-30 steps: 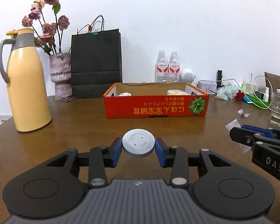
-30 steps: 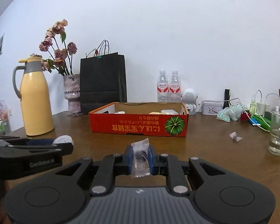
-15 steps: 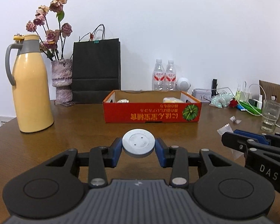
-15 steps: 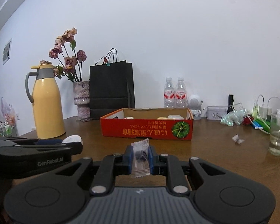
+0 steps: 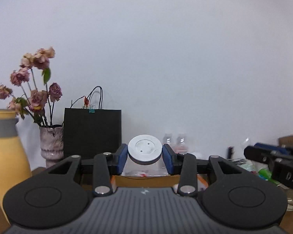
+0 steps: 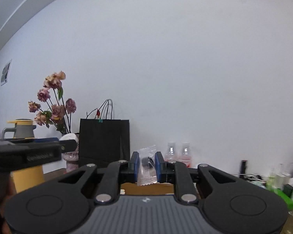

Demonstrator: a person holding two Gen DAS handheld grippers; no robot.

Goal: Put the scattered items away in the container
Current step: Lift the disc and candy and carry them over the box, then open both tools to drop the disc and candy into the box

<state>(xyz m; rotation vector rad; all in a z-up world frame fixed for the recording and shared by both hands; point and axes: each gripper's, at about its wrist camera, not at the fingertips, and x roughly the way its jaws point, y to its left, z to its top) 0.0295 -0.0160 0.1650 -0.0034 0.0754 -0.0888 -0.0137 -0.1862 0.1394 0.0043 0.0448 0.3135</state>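
Closest in, the left gripper (image 5: 145, 155) has its blue pads (image 5: 121, 160) clamped on either side of a white round disc (image 5: 145, 151), which sits flat between them, top face up, two small holes showing. In the other view the right gripper (image 6: 146, 166) is pressed almost together on a clear sachet (image 6: 147, 164) — a small crinkle-edged packet held upright, something dark inside it, its top corner poking above the pads.

Both tools sit level and high, so the cardboard box (image 5: 146, 180) shows only as a strip of brown inner wall just beneath the disc, with a sliver of orange edge beside it. Under the sachet the same box (image 6: 148, 188) peeks out below the fingertips; what lies in it I cannot tell from here.

The right gripper's black body crosses the right edge of the left camera's picture, to the right of the box; the left one juts in at the left edge of the right camera's picture, the disc's white rim just visible at its tip.

Left of the box stands a yellow thermos jug (image 5: 6, 156) with a grey collar. Behind the box — a black paper bag (image 5: 91, 130), a mottled vase of faded roses (image 5: 50, 142) to its left, two water bottles (image 6: 177, 153) to its right, and blurred clutter further right against the white wall (image 5: 166, 58).
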